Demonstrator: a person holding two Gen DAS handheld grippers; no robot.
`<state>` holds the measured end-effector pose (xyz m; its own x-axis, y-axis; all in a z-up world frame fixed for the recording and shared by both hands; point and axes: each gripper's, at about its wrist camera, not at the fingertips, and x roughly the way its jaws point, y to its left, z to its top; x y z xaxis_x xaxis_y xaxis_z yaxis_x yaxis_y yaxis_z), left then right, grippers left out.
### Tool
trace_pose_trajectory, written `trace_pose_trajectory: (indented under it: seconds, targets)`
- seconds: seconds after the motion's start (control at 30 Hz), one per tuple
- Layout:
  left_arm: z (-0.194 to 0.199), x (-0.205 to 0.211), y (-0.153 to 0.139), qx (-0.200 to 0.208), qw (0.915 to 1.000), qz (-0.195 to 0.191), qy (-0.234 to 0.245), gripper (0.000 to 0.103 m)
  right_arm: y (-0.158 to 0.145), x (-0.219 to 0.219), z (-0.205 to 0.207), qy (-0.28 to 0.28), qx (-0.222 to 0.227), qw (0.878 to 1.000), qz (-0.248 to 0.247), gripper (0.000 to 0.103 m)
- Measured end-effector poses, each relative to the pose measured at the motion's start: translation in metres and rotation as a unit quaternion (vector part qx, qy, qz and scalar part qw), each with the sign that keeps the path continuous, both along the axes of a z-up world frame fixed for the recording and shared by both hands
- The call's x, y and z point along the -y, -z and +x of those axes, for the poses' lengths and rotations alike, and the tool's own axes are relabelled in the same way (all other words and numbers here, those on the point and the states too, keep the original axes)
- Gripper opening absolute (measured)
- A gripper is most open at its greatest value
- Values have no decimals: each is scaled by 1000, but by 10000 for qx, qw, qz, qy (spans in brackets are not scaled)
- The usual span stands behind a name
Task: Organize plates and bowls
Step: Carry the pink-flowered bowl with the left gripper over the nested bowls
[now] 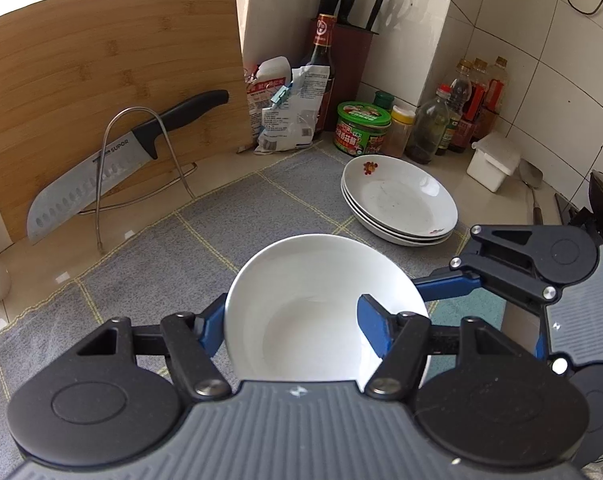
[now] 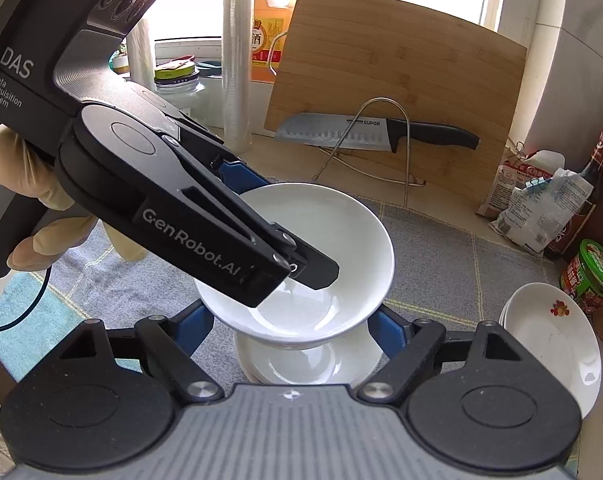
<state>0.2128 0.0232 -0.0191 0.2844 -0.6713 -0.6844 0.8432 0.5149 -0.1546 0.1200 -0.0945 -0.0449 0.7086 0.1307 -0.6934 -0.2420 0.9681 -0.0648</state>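
My left gripper (image 1: 291, 316) is shut on the wall of a white bowl (image 1: 301, 280), one finger outside it and one inside. In the right wrist view that bowl (image 2: 341, 220) hangs tilted, the inner finger (image 2: 317, 274) down in its hollow. Right under it is a second white bowl (image 2: 301, 364). My right gripper (image 2: 293, 330) is shut on this lower bowl, its pads hidden under the upper one. A stack of three white plates (image 1: 401, 204) with red flower prints lies on the grey cloth (image 1: 261, 208), to the right (image 2: 557, 344) of both bowls.
A bamboo cutting board (image 1: 113, 80) leans at the back, with a knife (image 1: 101, 176) on a wire rack in front of it. Bags, bottles, jars and a knife block (image 1: 349, 60) crowd the tiled corner. A gloved hand (image 2: 5, 168) holds the left gripper.
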Motion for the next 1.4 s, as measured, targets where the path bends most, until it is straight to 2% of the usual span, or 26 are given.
trace_pose_trajectory:
  seconds: [0.6,1.33,1.4]
  targets:
    - [4,22,27,-213,9994,267,19,66,24,21,6,88,-309,9990,310,87]
    - [3,25,33,-210,9992,338,31,66,28,22,7,87,-368,9986,365,88]
    - [4,24,35,-213,9993,314,19,70,30,22,8,91,-379,9986,351,91]
